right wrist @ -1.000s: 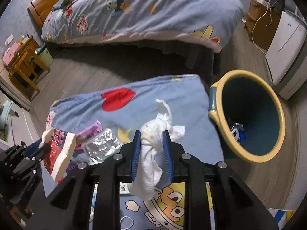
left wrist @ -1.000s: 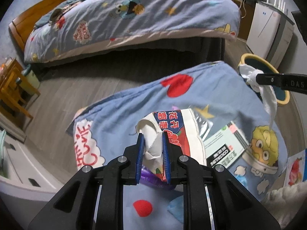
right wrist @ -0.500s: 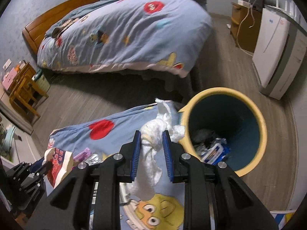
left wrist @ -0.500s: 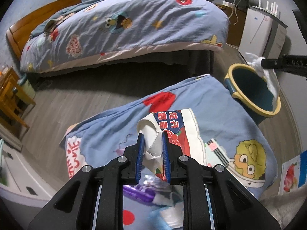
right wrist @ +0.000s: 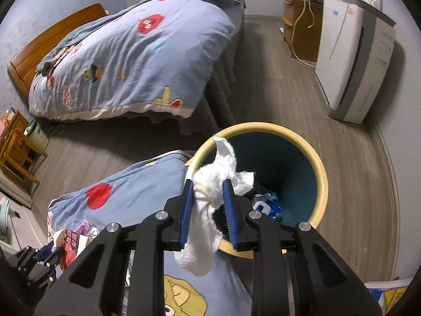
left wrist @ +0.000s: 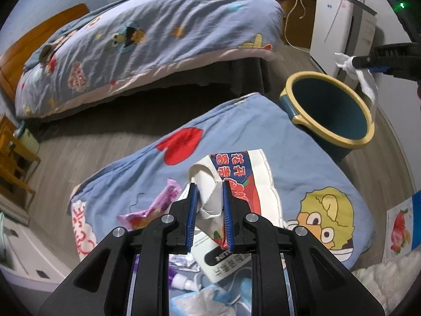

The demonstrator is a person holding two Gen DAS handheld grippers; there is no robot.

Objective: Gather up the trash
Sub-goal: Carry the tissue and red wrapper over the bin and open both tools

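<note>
My left gripper (left wrist: 209, 216) is shut on a white, red and blue snack wrapper (left wrist: 242, 181), held above the blue cartoon quilt (left wrist: 236, 131). My right gripper (right wrist: 208, 210) is shut on a crumpled white tissue (right wrist: 213, 184), held above the near rim of the blue bin with a yellow rim (right wrist: 322, 181). That bin (left wrist: 329, 110) stands right of the quilt and holds several bits of trash (right wrist: 265, 205). The right gripper (left wrist: 368, 62) with the tissue also shows in the left wrist view above the bin's far side. A purple wrapper (left wrist: 158, 205) lies on the quilt.
A bed (right wrist: 131, 60) with the same quilt pattern fills the back. A white appliance (right wrist: 352, 60) and a wooden cabinet (right wrist: 300, 31) stand at the right wall. Wooden chairs (left wrist: 13, 163) stand at the left. More packets and tissue (left wrist: 205, 297) lie under my left gripper.
My right gripper has carried the tissue right, from over the quilt to over the bin. My left gripper has risen with the snack wrapper still in it.
</note>
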